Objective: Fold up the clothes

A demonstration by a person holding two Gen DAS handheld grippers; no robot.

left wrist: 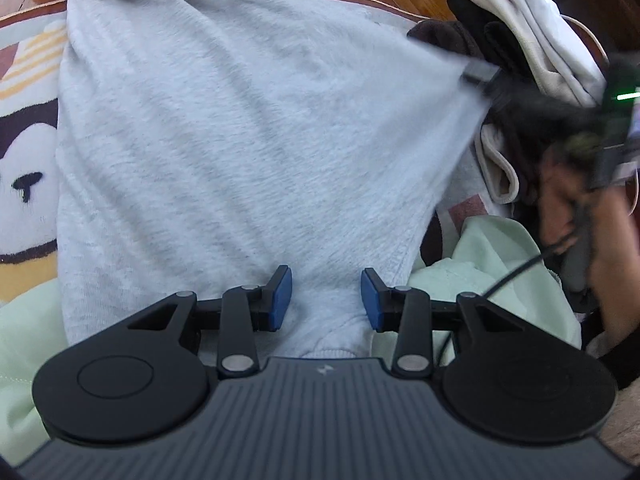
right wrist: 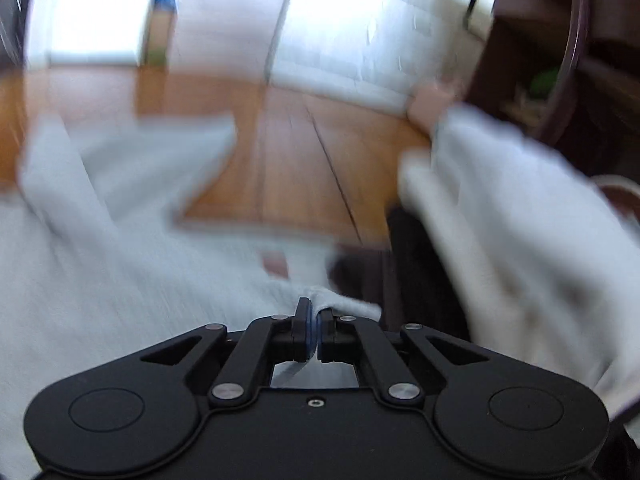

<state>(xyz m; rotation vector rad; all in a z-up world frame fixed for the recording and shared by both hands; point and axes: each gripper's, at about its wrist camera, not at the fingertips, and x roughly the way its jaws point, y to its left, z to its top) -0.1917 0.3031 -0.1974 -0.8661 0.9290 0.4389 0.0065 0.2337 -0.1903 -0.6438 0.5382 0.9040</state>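
A light grey sweatshirt (left wrist: pixel 224 128) lies spread over a cartoon-print rug (left wrist: pixel 28 152), stretching ahead of the left tongs (left wrist: pixel 326 300). Those tongs stand partly open, the blue pads (left wrist: pixel 282 300) apart over the garment's near hem with nothing pinched between them. Ahead and to their right, the right tongs (left wrist: pixel 478 74) have a corner of the sweatshirt lifted off the rug. In the right wrist view the right tongs (right wrist: pixel 313 334) are closed tight on that grey edge, though the picture is blurred. A pale green garment (left wrist: pixel 492 256) lies just right of the left tongs, and a stack of folded clothes (left wrist: pixel 532 28) sits beyond the right tongs.
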